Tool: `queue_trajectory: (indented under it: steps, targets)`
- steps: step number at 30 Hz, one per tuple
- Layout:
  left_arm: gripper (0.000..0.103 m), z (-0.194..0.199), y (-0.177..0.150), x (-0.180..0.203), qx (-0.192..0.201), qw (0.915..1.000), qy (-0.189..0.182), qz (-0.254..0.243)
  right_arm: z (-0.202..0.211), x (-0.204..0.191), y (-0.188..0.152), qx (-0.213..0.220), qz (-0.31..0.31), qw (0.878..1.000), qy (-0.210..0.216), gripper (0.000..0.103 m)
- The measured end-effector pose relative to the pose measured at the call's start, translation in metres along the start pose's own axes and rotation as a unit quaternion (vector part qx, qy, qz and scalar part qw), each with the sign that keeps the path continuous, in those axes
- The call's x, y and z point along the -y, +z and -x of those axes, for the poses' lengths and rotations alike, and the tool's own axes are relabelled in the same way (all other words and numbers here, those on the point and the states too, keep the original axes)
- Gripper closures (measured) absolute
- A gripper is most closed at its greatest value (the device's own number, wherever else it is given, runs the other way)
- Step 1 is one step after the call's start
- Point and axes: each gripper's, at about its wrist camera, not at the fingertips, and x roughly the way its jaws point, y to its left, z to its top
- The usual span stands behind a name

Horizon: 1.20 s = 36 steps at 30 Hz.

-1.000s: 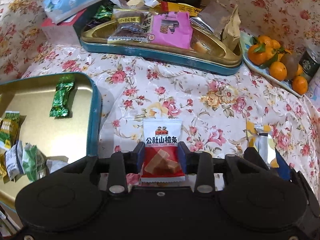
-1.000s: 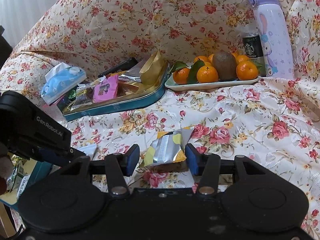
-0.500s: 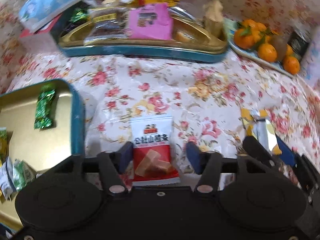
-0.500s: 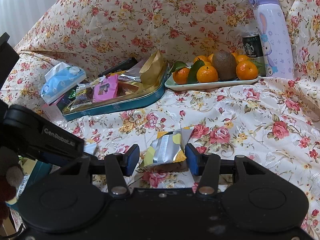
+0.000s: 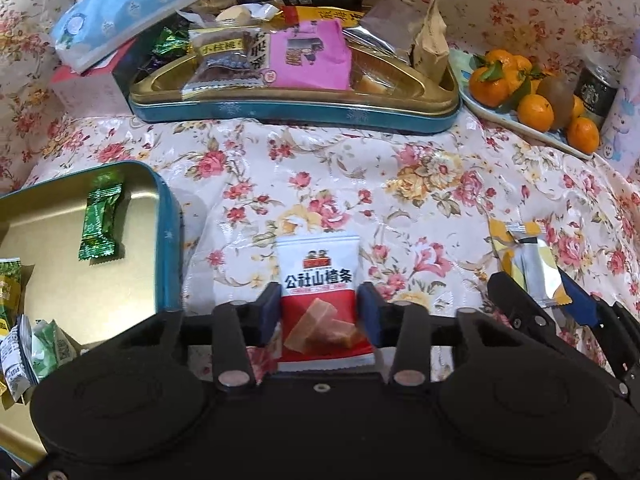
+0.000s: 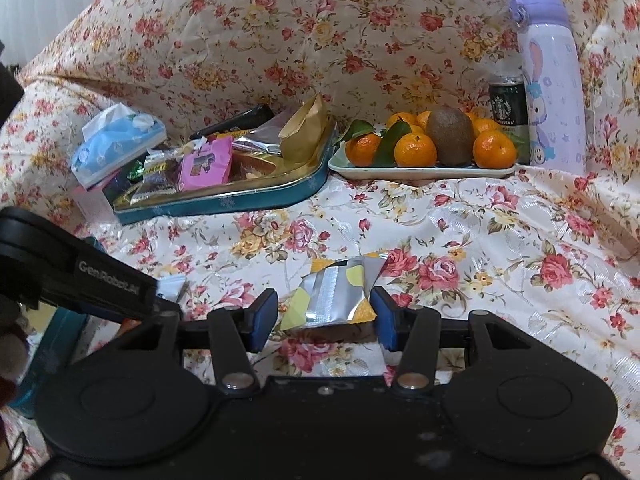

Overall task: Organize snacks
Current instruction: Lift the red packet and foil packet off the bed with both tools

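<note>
Between the left gripper's point(image 5: 318, 312) pads sat the red hawthorn packet point(image 5: 320, 300), seemingly pinched for the gold tin point(image 5: 168, 236) alongside; the right gripper point(image 6: 324, 318) straddled the yellow-silver packet point(image 6: 334, 292), not yet closed on it.

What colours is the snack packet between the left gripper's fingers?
White on top, red below: the hawthorn-strip packet, clearest in the left wrist view.

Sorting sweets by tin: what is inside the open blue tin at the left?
The blue tin holds a green candy and small green-and-white packets; the frame edge cuts off the rest.
</note>
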Motion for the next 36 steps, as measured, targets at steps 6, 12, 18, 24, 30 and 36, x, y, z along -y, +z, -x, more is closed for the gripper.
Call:
queue_trajectory:
  steps: [6,12,18,24,30,36]
  targets:
    - [0.057,0.001,0.001,-0.003,-0.003,0.9997,-0.016,-0.017,0.000,-0.011,0.001,-0.009,0.027,0.999,-0.031,0.050]
    - [0.057,0.001,0.000,-0.001,0.001,0.9995,-0.018,-0.028,0.004,-0.022,0.001,-0.009,0.055,0.995,-0.083,0.049]
    - [0.057,0.002,-0.002,-0.004,0.008,0.9992,-0.025,-0.029,0.007,-0.019,0.008,-0.009,0.046,0.994,-0.103,0.050]
    - [0.057,0.002,-0.002,-0.004,0.007,0.9987,-0.029,-0.042,0.004,-0.026,0.020,-0.016,0.071,0.993,-0.090,0.049]
    - [0.058,0.003,-0.003,-0.006,0.009,0.9984,-0.037,-0.042,-0.009,-0.030,0.019,-0.035,0.121,0.988,-0.092,0.051]
    - [0.060,0.003,0.001,-0.018,-0.001,0.9974,-0.066,-0.028,-0.015,-0.025,0.019,-0.059,0.105,0.990,-0.073,0.054]
